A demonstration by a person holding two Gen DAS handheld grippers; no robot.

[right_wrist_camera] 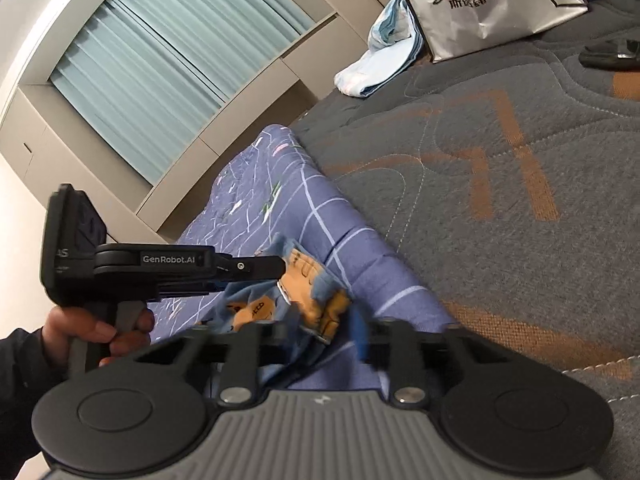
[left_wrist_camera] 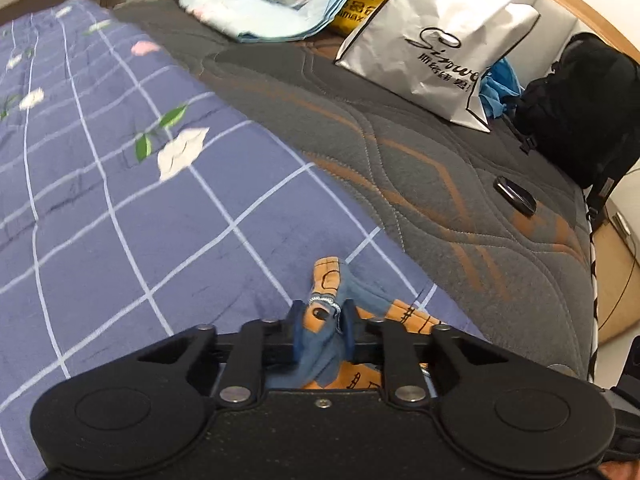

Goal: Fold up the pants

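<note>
The pants [left_wrist_camera: 329, 280] are small, blue denim with orange patches, and lie bunched on a purple checked quilt [left_wrist_camera: 120, 208]. In the left wrist view my left gripper [left_wrist_camera: 323, 320] is shut on a fold of their waist, and cloth hangs down between the pads. In the right wrist view the pants [right_wrist_camera: 308, 284] are gathered between the fingers of my right gripper [right_wrist_camera: 324, 336], which pinch the fabric; its blue pad is blurred. The left gripper [right_wrist_camera: 280, 267] comes in from the left, side-on, with its tip on the same bundle, and a hand [right_wrist_camera: 84, 330] holds its grip.
Beside the quilt runs a grey and orange quilted mattress [left_wrist_camera: 420, 152]. On it stand a silver paper bag [left_wrist_camera: 432, 48], a black backpack [left_wrist_camera: 580, 108], a small black device [left_wrist_camera: 516, 194], a pale blue cloth [left_wrist_camera: 272, 4] and a yellow bag [left_wrist_camera: 360, 8]. A curtained window [right_wrist_camera: 160, 64] lies beyond.
</note>
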